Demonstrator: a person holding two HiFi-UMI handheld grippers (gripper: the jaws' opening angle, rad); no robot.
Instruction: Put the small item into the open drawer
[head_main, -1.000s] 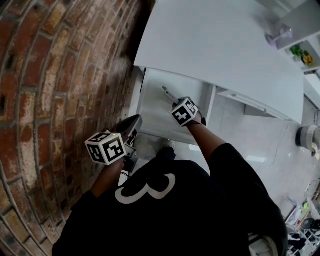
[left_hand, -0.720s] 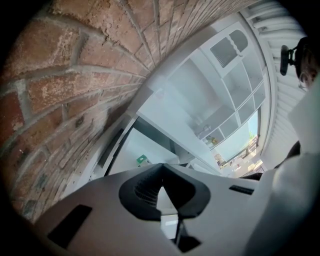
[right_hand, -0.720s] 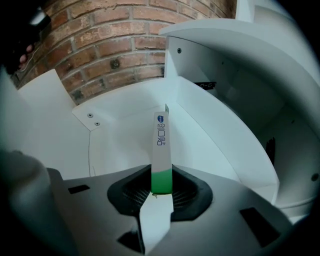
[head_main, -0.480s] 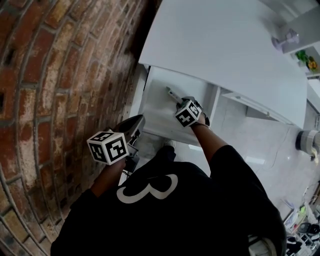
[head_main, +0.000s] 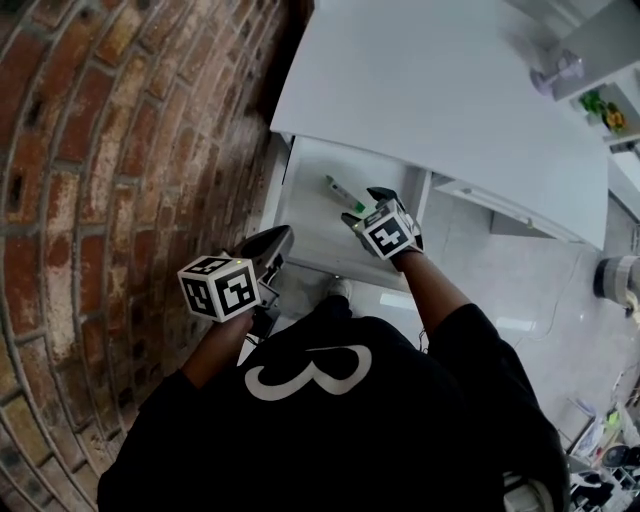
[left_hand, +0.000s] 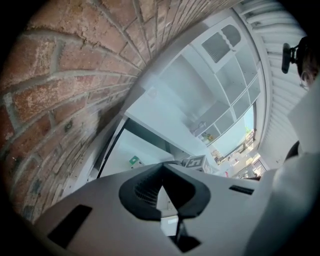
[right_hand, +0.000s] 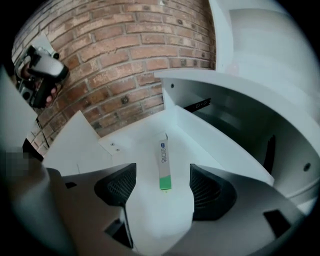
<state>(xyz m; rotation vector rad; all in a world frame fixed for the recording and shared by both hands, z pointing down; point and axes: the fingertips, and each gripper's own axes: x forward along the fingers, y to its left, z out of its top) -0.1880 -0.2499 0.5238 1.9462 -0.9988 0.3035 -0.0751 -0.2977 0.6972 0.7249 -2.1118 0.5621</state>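
Observation:
The small item (right_hand: 164, 165), a thin white stick with a green end, lies flat on the floor of the open white drawer (right_hand: 125, 145). My right gripper (right_hand: 162, 186) hovers just behind it, its jaws opening wide. The stick's green end lies between the pads, and neither pad touches it. From the head view the item (head_main: 342, 192) lies in the drawer (head_main: 310, 240) just beyond the right gripper (head_main: 362, 207). My left gripper (head_main: 268, 245) hangs by the drawer's front left corner. Its pads (left_hand: 150, 187) meet at the tips with nothing between them.
A brick wall (head_main: 120, 150) runs close along the left of the drawer. The white table top (head_main: 440, 90) overhangs the drawer's back. Shelves (head_main: 600, 90) with small objects stand at the far right, above a tiled floor (head_main: 500, 270).
The right gripper's jaws have spread apart and let go of the stick, which now rests on the drawer floor. That gripper has drawn back a little toward me. The left gripper has barely moved.

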